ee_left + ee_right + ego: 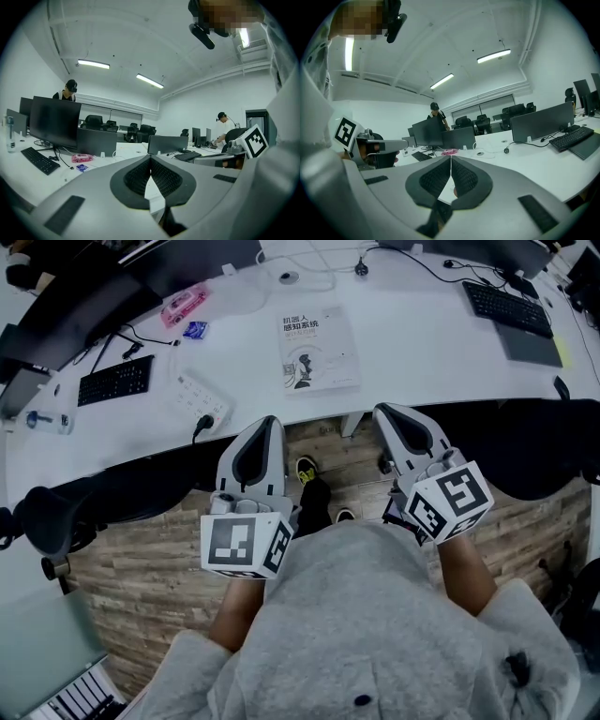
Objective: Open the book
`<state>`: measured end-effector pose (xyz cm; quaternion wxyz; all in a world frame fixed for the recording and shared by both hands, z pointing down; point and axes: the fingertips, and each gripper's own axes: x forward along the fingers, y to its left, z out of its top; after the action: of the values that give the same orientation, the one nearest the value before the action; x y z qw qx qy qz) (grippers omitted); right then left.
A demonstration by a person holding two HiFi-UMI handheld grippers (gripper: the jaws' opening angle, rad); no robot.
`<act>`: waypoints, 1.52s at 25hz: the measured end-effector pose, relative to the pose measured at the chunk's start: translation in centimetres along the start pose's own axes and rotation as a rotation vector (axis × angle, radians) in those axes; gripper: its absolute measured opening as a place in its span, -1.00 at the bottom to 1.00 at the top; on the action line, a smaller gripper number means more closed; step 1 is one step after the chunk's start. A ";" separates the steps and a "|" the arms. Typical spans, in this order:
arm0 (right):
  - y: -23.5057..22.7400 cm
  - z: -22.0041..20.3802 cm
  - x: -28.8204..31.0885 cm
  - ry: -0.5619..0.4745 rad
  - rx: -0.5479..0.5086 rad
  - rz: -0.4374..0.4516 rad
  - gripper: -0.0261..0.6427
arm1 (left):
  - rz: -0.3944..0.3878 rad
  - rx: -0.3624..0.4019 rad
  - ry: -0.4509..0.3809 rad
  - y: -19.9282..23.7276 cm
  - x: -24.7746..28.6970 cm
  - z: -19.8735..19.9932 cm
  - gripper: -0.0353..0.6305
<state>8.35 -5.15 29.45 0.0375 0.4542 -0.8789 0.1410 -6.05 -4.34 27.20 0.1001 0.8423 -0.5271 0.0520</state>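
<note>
Closed book [319, 350] lay flat on white desk [431, 343]; left gripper [266, 423], right gripper [386, 412] hovered at its near edge, short of the book, jaws pressed together, empty

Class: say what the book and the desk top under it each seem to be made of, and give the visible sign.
White rectangular paperback book: paper with a thin card cover, probably; flat, printed front. Curved white desk top: likely laminate or painted board; smooth, even, faint sheen.

Staring steeply down from head at desk [422, 343]; riding left gripper [265, 423] and right gripper [386, 412], skimming low, level across same desk.
</note>
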 end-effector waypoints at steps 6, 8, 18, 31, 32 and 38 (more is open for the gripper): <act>-1.2 0.3 3.6 0.030 0.000 -0.017 -0.84 | -0.008 -0.020 0.019 3.0 3.1 0.1 -0.87; -1.5 0.4 4.6 0.040 0.000 -0.021 -0.84 | -0.015 -0.031 0.023 3.9 4.1 0.2 -0.87; -3.2 0.2 7.8 0.072 0.018 -0.070 -0.84 | -0.047 -0.051 0.057 6.4 7.4 -0.1 -0.87; -4.1 0.9 11.0 0.099 0.014 -0.123 -0.84 | -0.106 -0.075 0.074 8.9 10.6 0.3 -0.87; -4.1 0.9 11.3 0.100 0.012 -0.125 -0.84 | -0.110 -0.076 0.077 9.1 10.8 0.2 -0.86; -4.2 1.1 13.4 0.109 0.009 -0.143 -0.84 | -0.145 -0.084 0.100 10.4 12.2 -0.1 -0.86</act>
<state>4.04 -18.29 31.92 0.0929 0.5075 -0.8403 0.1665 -10.06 -19.45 30.86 0.1648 0.8695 -0.4611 0.0644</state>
